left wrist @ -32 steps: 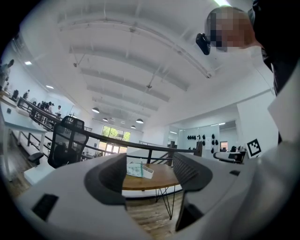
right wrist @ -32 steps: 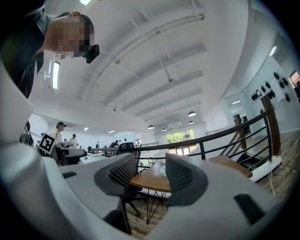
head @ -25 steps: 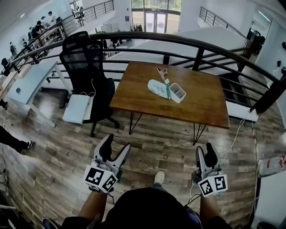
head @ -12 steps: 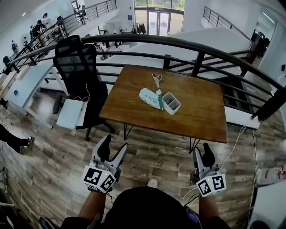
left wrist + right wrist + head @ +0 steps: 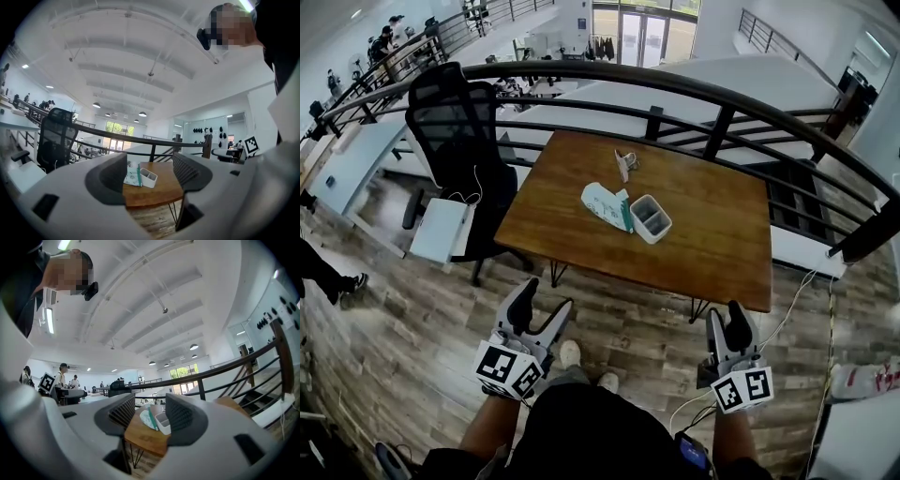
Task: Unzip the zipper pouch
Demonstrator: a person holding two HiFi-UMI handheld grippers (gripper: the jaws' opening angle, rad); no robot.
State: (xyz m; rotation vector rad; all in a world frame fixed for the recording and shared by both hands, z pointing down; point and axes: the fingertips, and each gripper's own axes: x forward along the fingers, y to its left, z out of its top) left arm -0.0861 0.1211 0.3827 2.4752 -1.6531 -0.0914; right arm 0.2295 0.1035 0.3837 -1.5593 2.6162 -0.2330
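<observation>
The zipper pouch (image 5: 607,205), pale with a green zipper edge, lies on the wooden table (image 5: 712,244) ahead of me. It leans against a white two-slot holder (image 5: 650,218). The pouch also shows far off between the jaws in the left gripper view (image 5: 133,174) and the right gripper view (image 5: 149,418). My left gripper (image 5: 541,313) and right gripper (image 5: 727,324) are held low over the floor, well short of the table. Both stand open with nothing between their fingers.
A small pale object (image 5: 625,163) lies at the table's far edge. A black office chair (image 5: 459,141) stands left of the table. A dark curved railing (image 5: 722,103) runs behind it. Cables (image 5: 797,291) trail on the wood floor at right.
The table has drawn closer and shifted slightly left in the head view as I walk toward it. Both grippers keep the same pose and opening.
</observation>
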